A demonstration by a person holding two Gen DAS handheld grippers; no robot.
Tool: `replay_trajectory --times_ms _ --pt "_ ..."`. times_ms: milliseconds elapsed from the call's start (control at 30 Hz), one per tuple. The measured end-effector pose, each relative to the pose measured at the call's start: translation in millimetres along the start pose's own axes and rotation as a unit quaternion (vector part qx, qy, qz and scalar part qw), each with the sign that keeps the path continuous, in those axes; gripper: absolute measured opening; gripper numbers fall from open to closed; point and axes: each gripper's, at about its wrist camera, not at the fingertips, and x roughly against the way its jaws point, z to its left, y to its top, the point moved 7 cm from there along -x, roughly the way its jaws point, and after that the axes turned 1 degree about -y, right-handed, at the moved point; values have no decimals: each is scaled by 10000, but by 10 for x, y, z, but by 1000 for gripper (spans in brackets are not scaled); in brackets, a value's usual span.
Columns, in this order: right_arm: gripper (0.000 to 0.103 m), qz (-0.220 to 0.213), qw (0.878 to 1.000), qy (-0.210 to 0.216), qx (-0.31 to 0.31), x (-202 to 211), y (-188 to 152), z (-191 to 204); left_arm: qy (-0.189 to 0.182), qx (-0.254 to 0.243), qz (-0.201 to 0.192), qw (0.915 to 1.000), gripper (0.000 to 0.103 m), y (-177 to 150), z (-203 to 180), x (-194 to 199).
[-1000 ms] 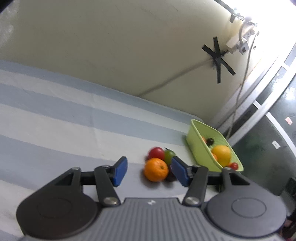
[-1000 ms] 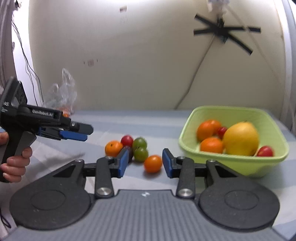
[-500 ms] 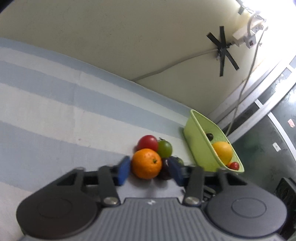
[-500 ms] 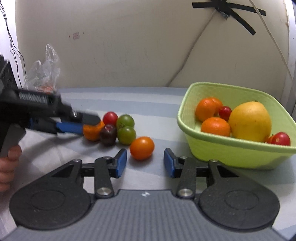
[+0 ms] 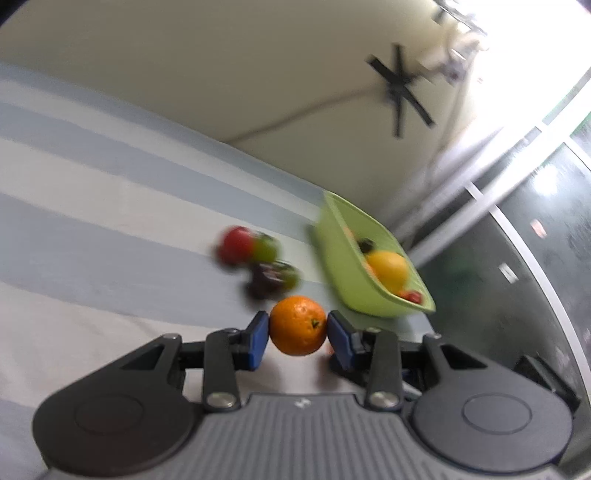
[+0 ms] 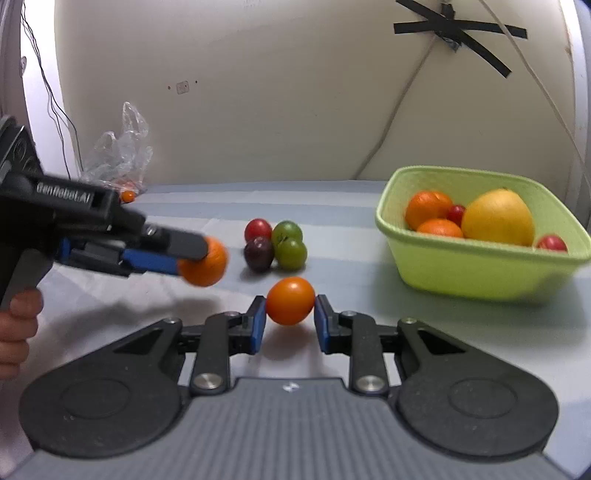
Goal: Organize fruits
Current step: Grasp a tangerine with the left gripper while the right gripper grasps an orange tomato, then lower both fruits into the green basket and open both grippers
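My left gripper [image 5: 298, 334] is shut on an orange [image 5: 298, 325] and holds it above the striped cloth; it also shows in the right wrist view [image 6: 184, 258] with the orange [image 6: 207, 264]. My right gripper [image 6: 290, 323] has its blue pads on both sides of an orange tomato [image 6: 290, 300], which casts a shadow below it. A red fruit [image 6: 258, 229], two green fruits [image 6: 287, 232] and a dark plum [image 6: 258, 253] lie clustered on the cloth. The green basket [image 6: 461, 266] at right holds oranges, a large yellow fruit and small red fruits.
A crumpled clear plastic bag [image 6: 122, 151] lies at the back left against the wall. Black tape and a cable run on the wall [image 6: 454, 29]. The table edge and dark floor lie to the right in the left wrist view [image 5: 517, 295].
My left gripper closed on the orange and lifted it away from the fruit cluster. My right gripper moved forward and closed around the orange tomato.
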Motion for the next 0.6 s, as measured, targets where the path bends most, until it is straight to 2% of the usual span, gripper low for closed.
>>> replay_trajectory --times_ms 133,267,433,600 --pt "30 -405 9988 -251 -123 219 109 -153 -235 -206 261 9992 35 104 -311 -251" --pt "31 -872 9935 -697 -209 376 305 -451 -412 -549 312 9971 35 368 -678 -565" --pt "31 -968 9900 -982 -303 236 408 -745 -266 -951 397 9943 35 613 -910 -1055" --pt "32 -961 9886 -1144 -168 75 399 -868 -48 -947 602 9937 36 655 -892 -1467"
